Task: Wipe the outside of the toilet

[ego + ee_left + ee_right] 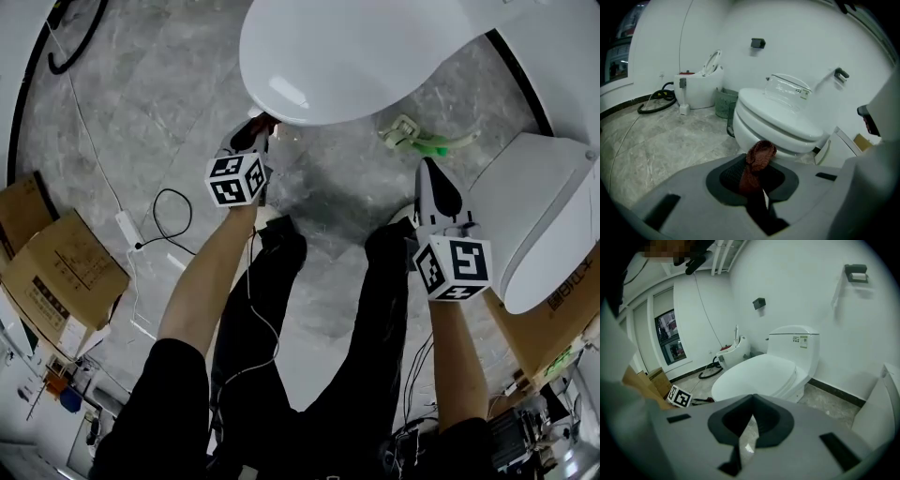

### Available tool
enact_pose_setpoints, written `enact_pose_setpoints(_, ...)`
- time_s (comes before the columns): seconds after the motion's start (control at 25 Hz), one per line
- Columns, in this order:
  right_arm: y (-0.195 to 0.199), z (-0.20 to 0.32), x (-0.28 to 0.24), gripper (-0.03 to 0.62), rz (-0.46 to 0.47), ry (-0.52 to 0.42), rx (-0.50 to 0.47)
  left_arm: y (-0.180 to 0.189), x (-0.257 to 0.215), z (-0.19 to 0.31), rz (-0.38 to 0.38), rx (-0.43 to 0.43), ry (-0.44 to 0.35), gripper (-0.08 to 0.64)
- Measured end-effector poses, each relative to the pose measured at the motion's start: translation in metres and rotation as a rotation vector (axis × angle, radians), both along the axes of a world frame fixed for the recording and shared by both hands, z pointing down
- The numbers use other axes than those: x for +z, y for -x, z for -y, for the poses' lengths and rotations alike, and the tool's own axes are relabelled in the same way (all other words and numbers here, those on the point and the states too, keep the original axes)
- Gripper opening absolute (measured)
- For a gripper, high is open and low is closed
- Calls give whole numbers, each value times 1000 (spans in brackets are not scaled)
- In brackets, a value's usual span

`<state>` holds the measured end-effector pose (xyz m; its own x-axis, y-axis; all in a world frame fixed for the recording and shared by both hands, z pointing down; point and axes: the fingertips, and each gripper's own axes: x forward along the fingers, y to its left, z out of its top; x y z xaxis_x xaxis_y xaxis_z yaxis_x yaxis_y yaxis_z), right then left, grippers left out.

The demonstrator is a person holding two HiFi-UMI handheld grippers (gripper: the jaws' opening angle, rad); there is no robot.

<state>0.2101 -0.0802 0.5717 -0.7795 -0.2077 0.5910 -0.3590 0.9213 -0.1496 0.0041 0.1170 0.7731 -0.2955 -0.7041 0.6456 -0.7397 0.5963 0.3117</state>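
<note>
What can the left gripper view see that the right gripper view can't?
Only the left gripper view shows a red cloth pinched in the left gripper, and a green basket on the floor. Only the right gripper view shows a paper roll holder high on the wall, cardboard boxes at the left, and the right gripper, shut and empty. Both show the white toilet, a second toilet farther back, and a black hose on the floor.
</note>
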Motion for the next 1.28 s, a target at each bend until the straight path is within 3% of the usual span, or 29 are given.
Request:
enact_pose_setpoints(0.12,16,-20,-7,3,1,-1,-4,18,-17,-13,15,21,-13,58)
enact_pose_setpoints(0.32,50,-54,-38,3,5,-21,-19,45,-74,-41,122,108,-19,58)
enact_pose_setpoints(0.56,93,-91,-124,3,-4,-76,-54,84,-216,-80,187,164,-69,58)
enact_pose_setpoints(0.8,146,-118,-234,3,53,-137,-58,113,-362,-105,253,192,-137,60)
enact_pose_setpoints(0.92,167,-122,-274,3,80,-164,-66,123,-416,-106,267,187,-185,61)
enact_pose_setpoints(1.12,193,-117,-308,3,87,-247,-116,131,-471,-87,301,280,-197,61)
enact_pose_setpoints(1.28,211,-90,-324,3,113,-233,-69,151,-499,-59,334,336,-210,61)
